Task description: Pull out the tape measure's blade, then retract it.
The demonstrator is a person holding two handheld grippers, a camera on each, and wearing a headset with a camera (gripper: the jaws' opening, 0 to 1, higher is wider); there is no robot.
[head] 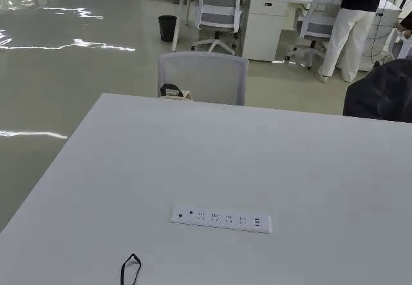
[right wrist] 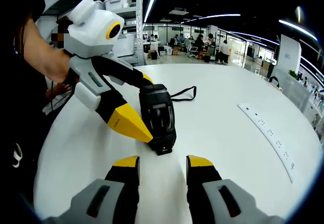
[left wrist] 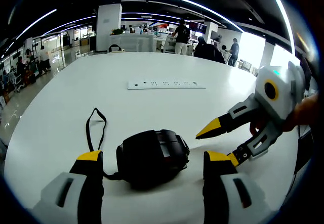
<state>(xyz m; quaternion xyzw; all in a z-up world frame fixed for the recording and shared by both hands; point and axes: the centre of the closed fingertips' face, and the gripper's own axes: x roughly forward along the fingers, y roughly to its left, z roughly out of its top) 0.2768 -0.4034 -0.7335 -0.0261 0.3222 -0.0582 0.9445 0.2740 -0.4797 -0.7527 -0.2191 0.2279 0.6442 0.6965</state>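
Observation:
A black tape measure (left wrist: 152, 155) lies on the white table (left wrist: 66, 97), its black wrist strap (left wrist: 93, 128) trailing off to one side. No blade shows outside its case. My left gripper (left wrist: 154, 157) is open, one jaw on each side of the case, with small gaps to it. My right gripper (right wrist: 163, 162) is open just short of the tape measure (right wrist: 158, 115), pointing at its end. In the left gripper view the right gripper (left wrist: 215, 147) comes in from the right, jaws apart. The strap's loop (head: 131, 269) shows at the head view's bottom edge.
A white power strip (head: 221, 219) lies flat in the middle of the table (head: 309, 169). A grey chair (head: 203, 76) stands at the far edge beside a dark shape (head: 383, 92). A person (head: 354, 21) stands by desks beyond.

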